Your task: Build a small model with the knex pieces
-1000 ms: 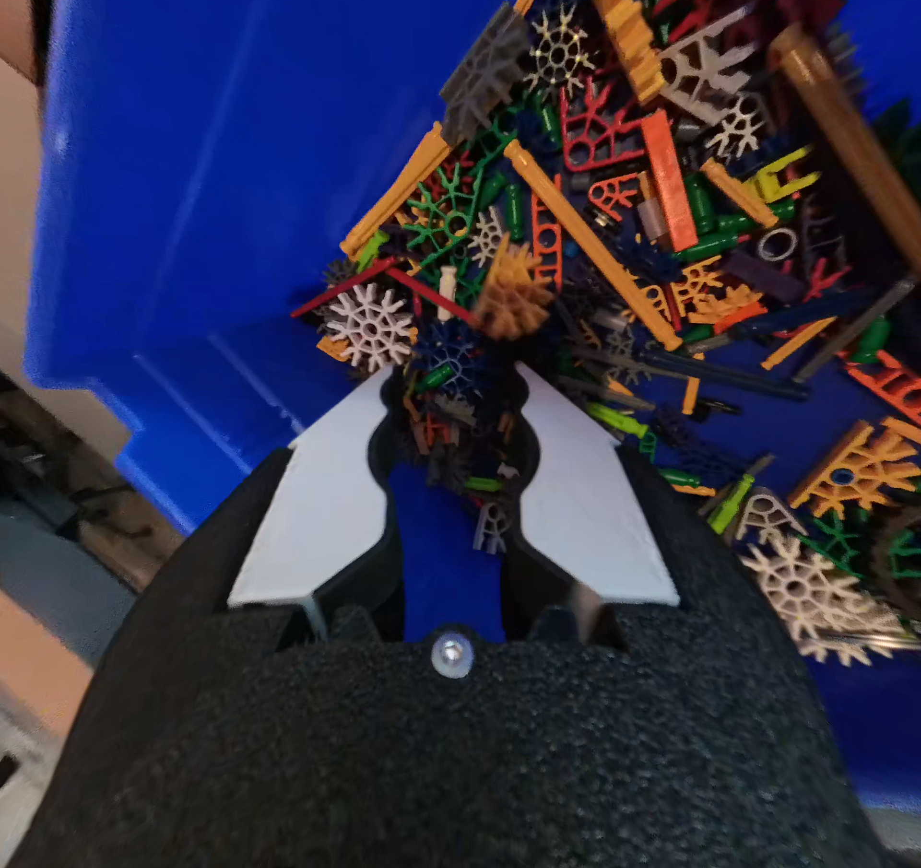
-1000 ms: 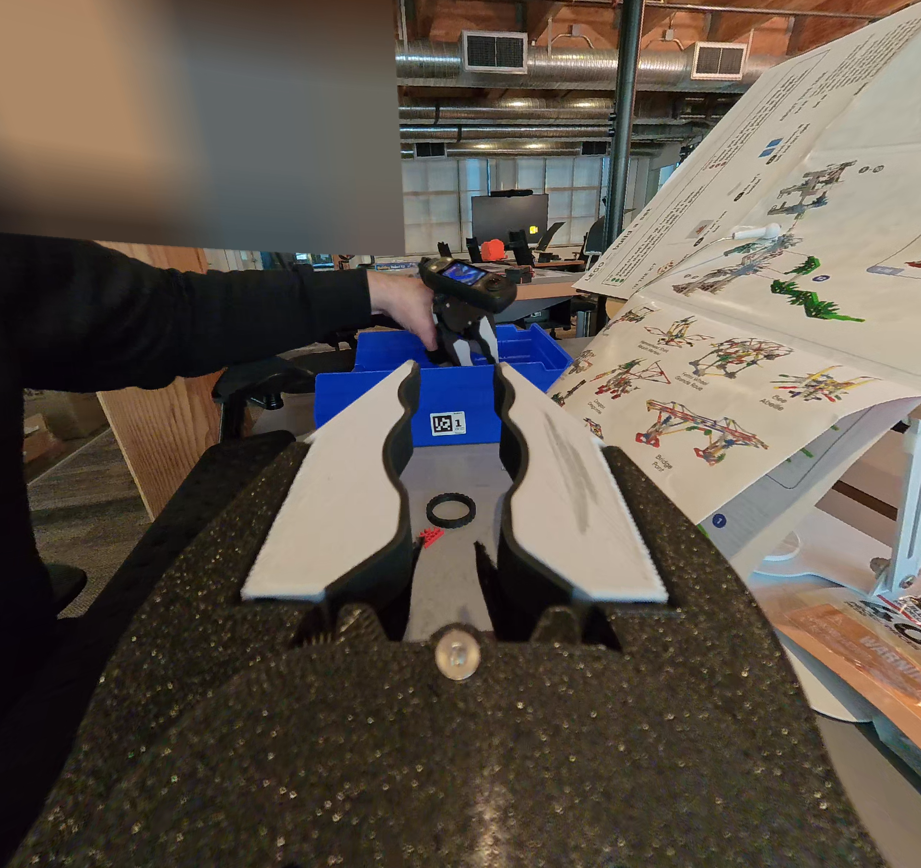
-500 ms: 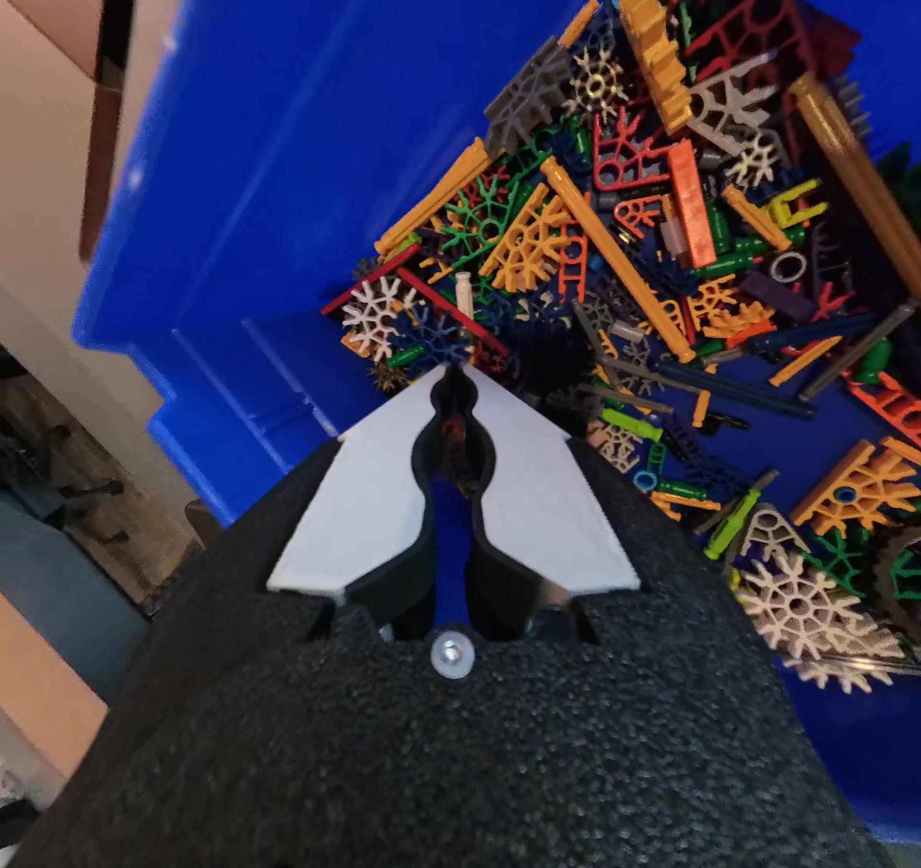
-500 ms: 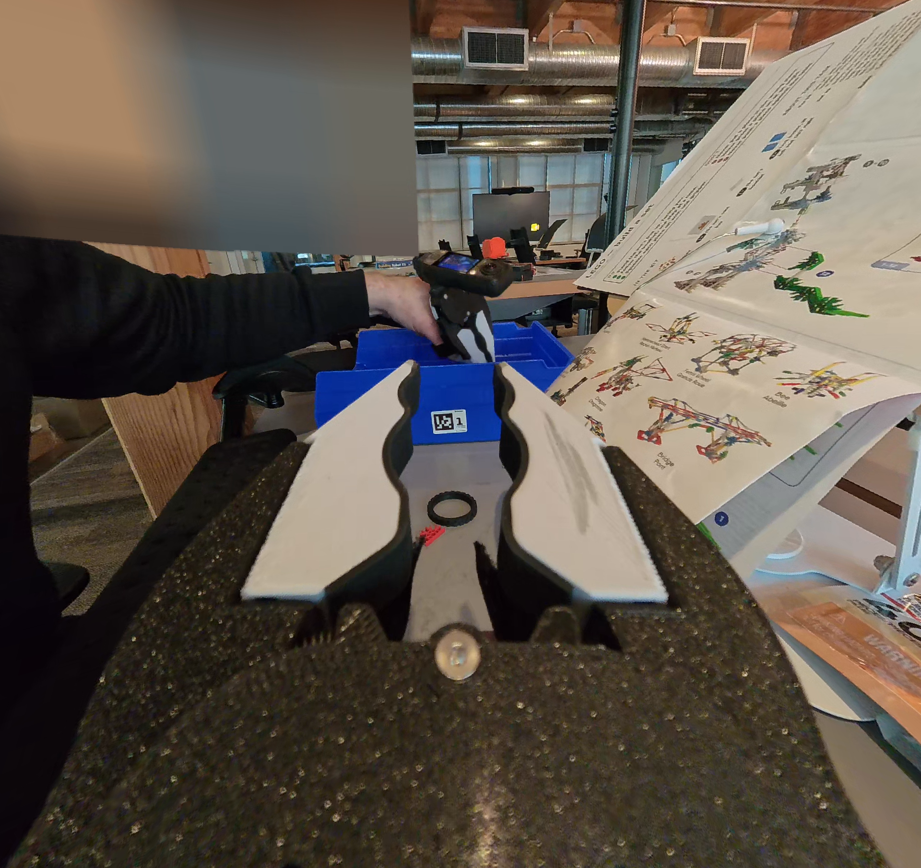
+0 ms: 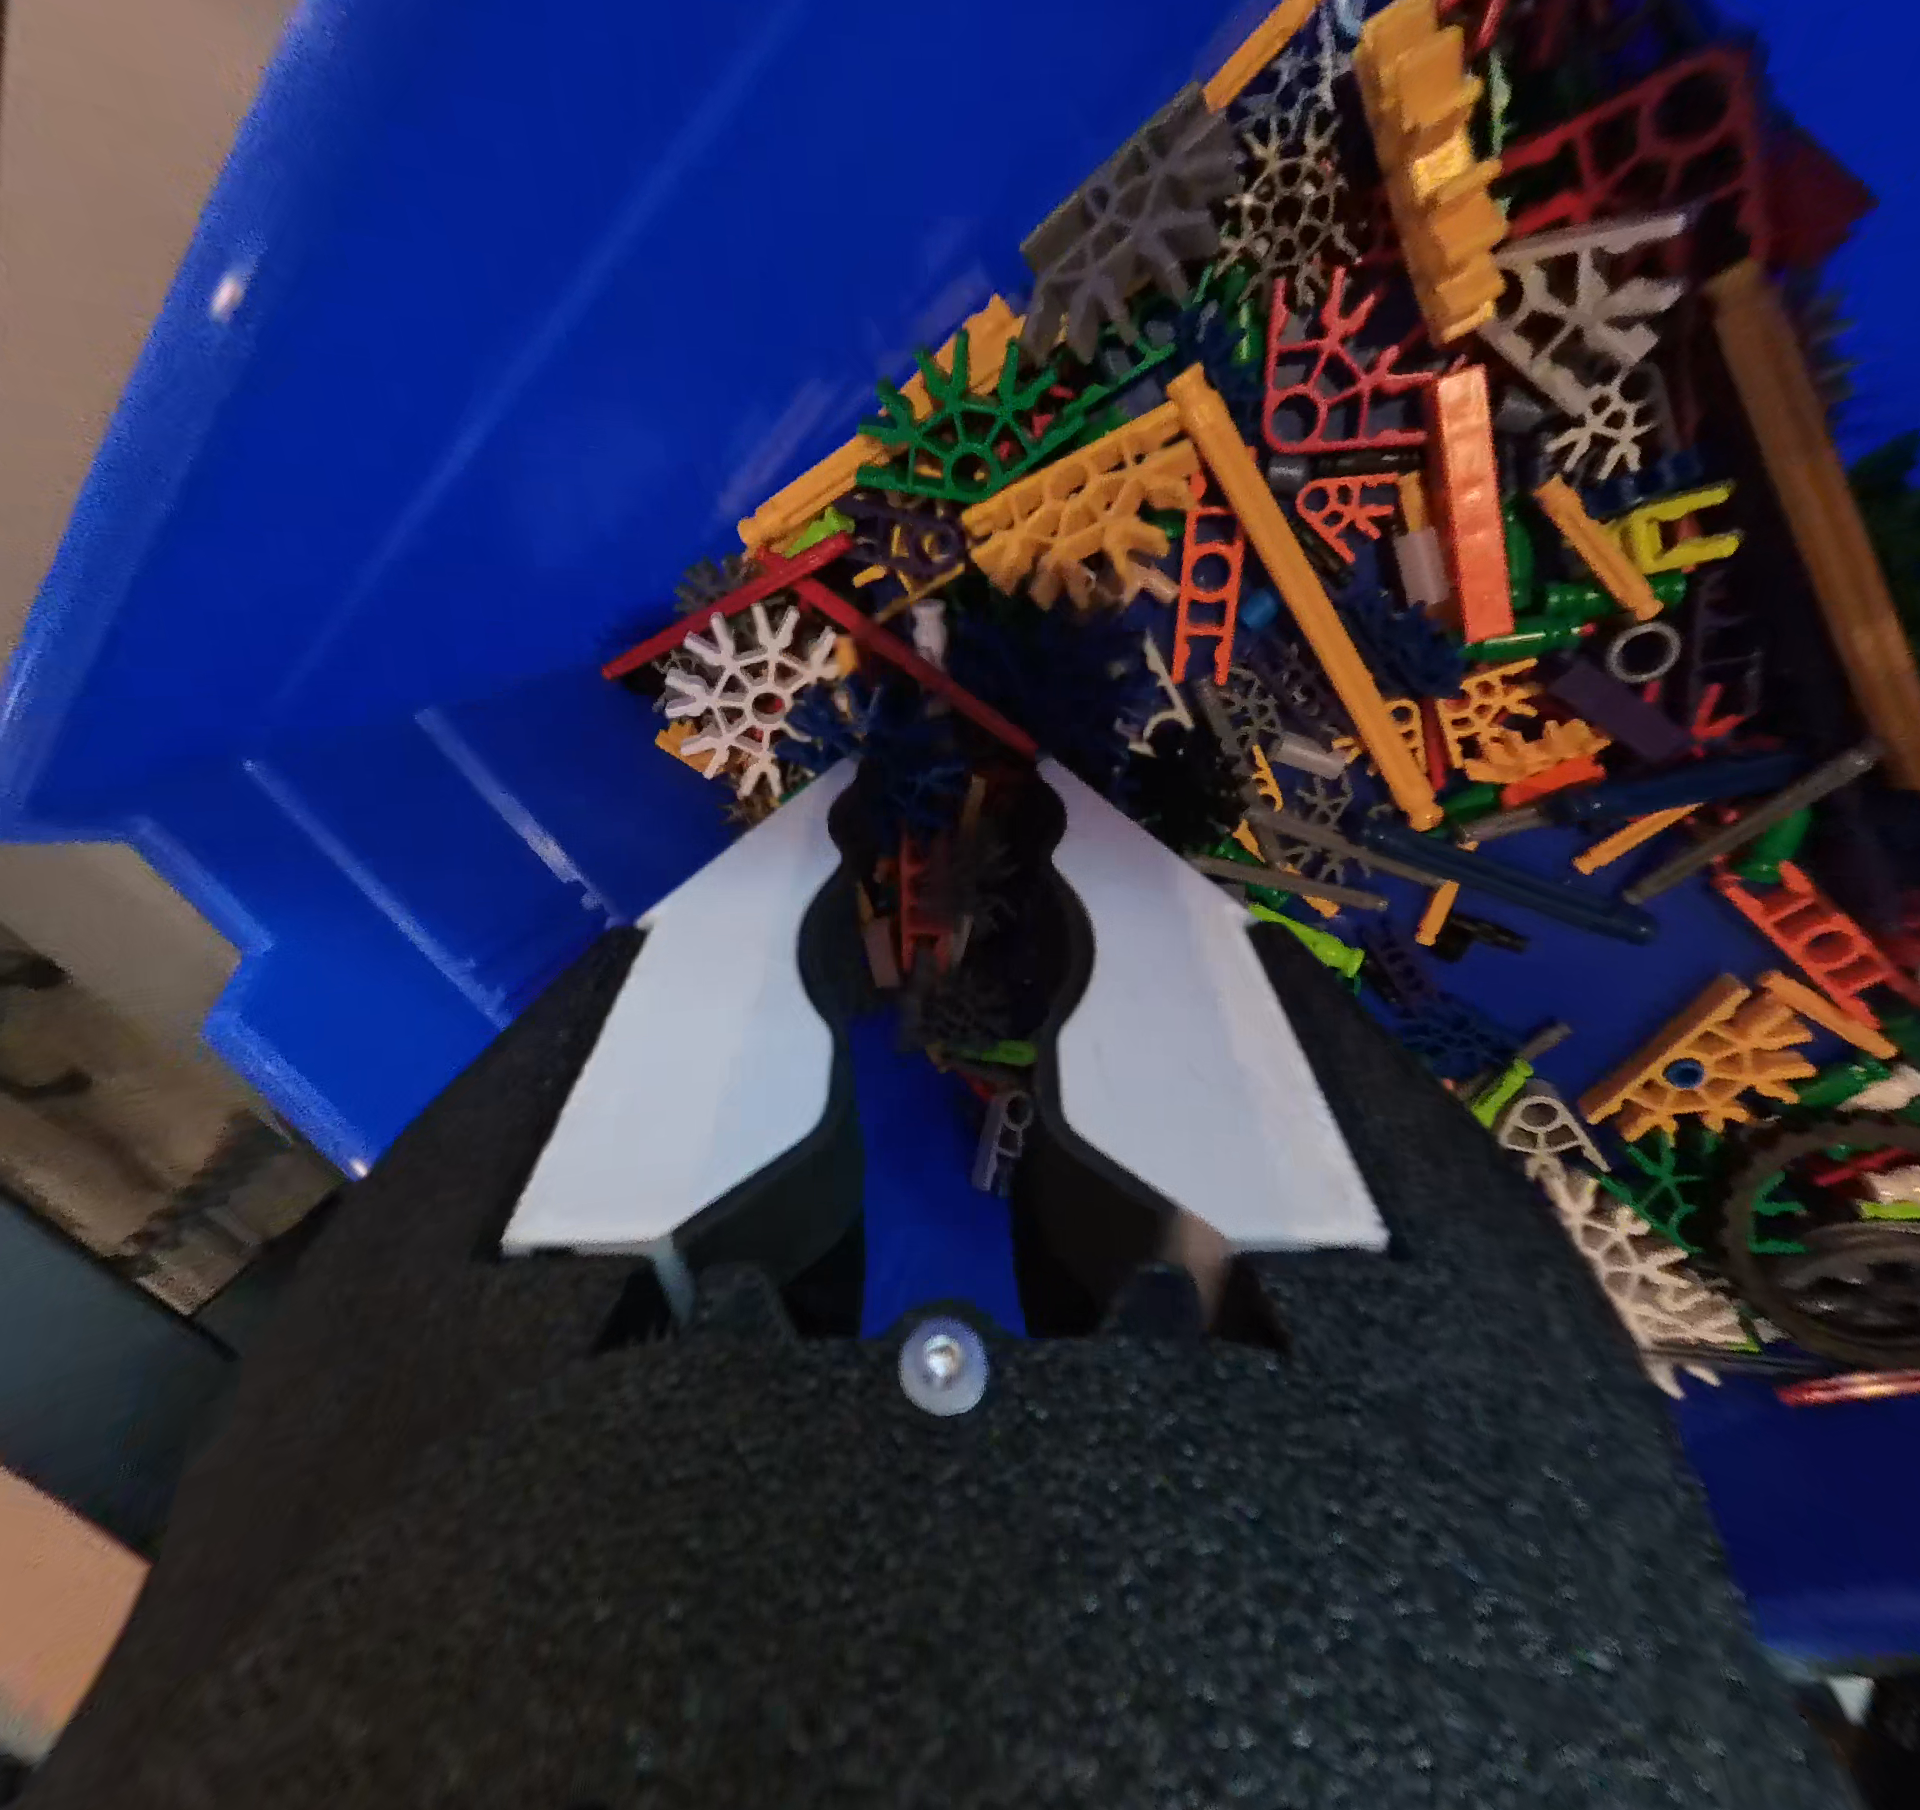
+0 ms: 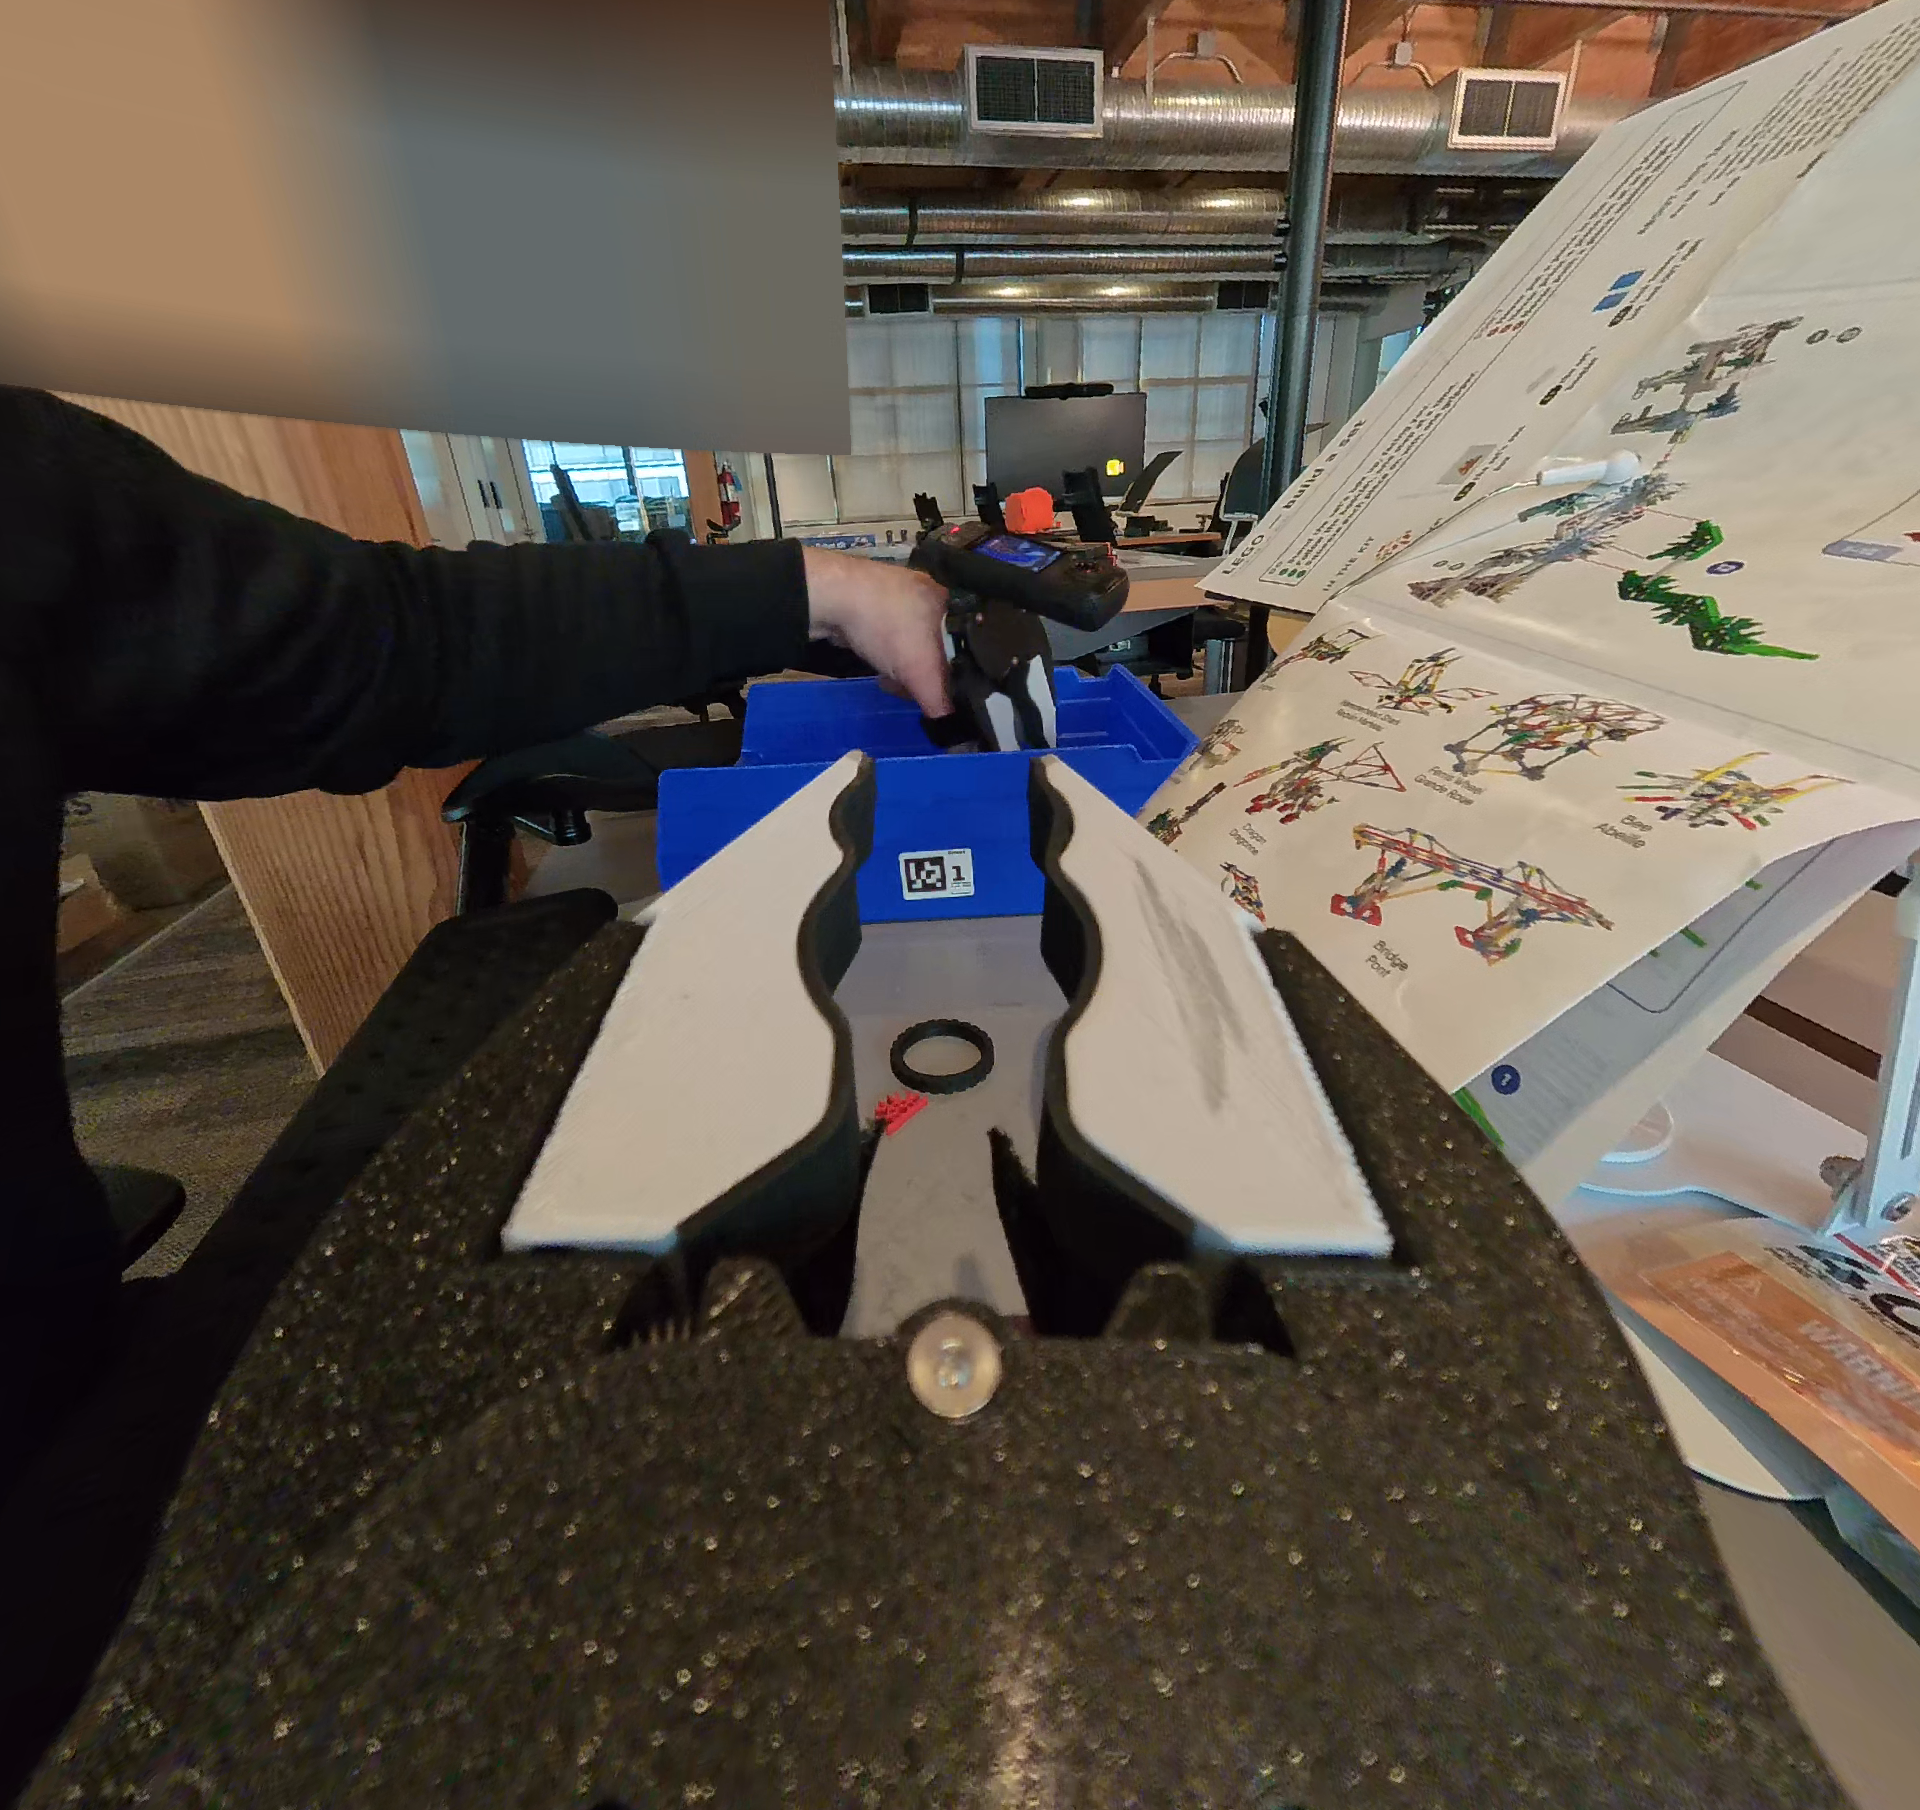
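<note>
From the left wrist view, the left gripper [image 5: 945, 773] hangs inside the blue bin [image 5: 499, 326], its fingers parted and grasping nothing, the tips at the near edge of the heap of plastic building pieces [image 5: 1299, 565]. Between the tips lie dark blue and black spiky connectors; a white snowflake connector [image 5: 750, 695] sits just to the left and a thin red rod [image 5: 914, 664] crosses just beyond them. I judge these pieces light, stiff and a little slick, and tangled enough that one may drag its neighbours; a rod is best pinched across its middle, a connector across its flat rim. Half a second ago these jaws were nearly closed at the heap's edge; now they stand apart again with no piece between them, and a yellow connector [image 5: 1081, 513] lies flatter than a second back.

From the right wrist view, the right gripper [image 6: 948, 773] is held low over the grey table [image 6: 935, 971], fingers released and empty. A black rubber ring [image 6: 940, 1058] and a small red piece [image 6: 900, 1110] lie on the table between them. An open instruction sheet [image 6: 1558, 721] leans to the right. Beyond, the person's hand [image 6: 883, 628] holds the other gripper down into the bin, lower than a moment earlier. This gripper itself has not shifted.
</note>
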